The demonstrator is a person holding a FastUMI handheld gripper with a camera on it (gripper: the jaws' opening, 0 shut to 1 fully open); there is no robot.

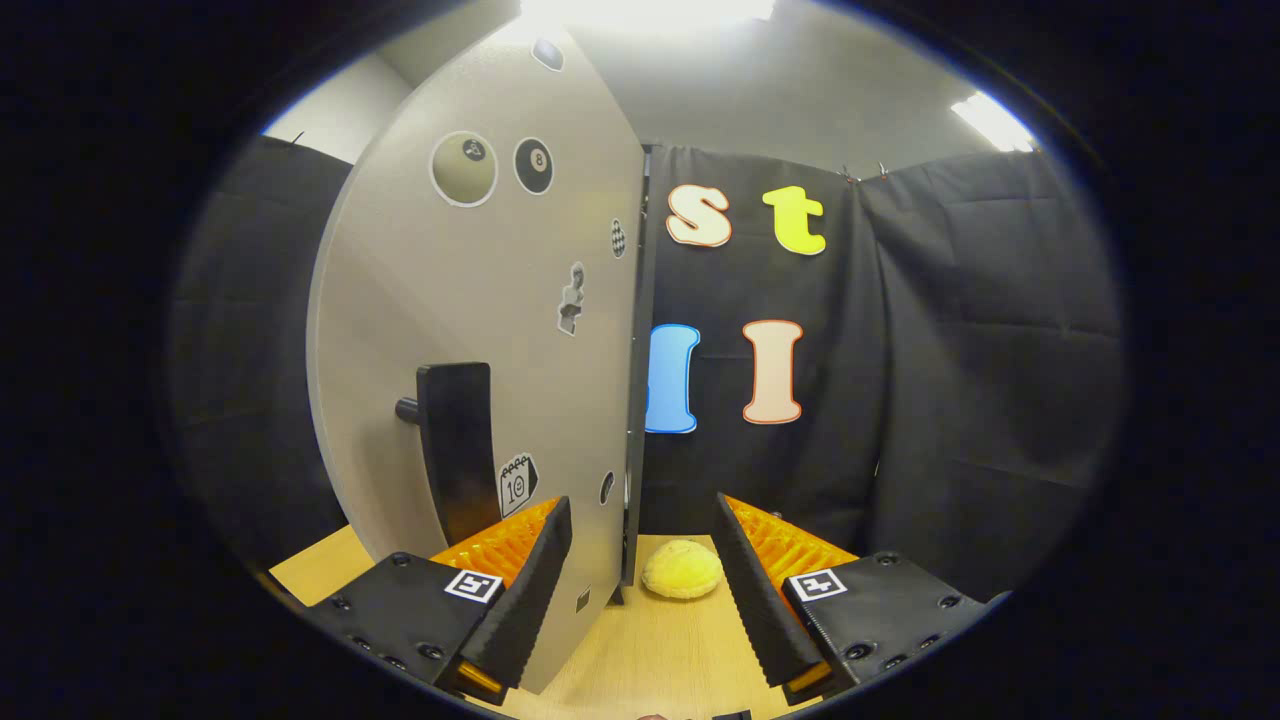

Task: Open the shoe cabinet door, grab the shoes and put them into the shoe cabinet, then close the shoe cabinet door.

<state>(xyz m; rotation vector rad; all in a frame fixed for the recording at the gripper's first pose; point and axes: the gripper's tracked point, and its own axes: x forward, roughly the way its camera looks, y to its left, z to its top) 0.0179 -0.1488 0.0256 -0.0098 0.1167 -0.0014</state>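
Observation:
The grey cabinet door (470, 330), dotted with stickers, stands swung open edge-on, its free edge running down between my fingers. Its black handle (455, 450) juts out just beyond my left finger (525, 590). My gripper (640, 580) is open, with the lower part of the door passing between the fingers nearer the left one, neither finger pressing on it. A fluffy yellow slipper (682, 570) lies on the wooden table (660, 660) just beyond the fingers, right of the door's edge.
Black cloth walls (950, 400) close the booth behind and to the right. The cabinet's dark frame edge (640, 400) stands upright right behind the door's edge. Bare tabletop lies between the fingers and the slipper.

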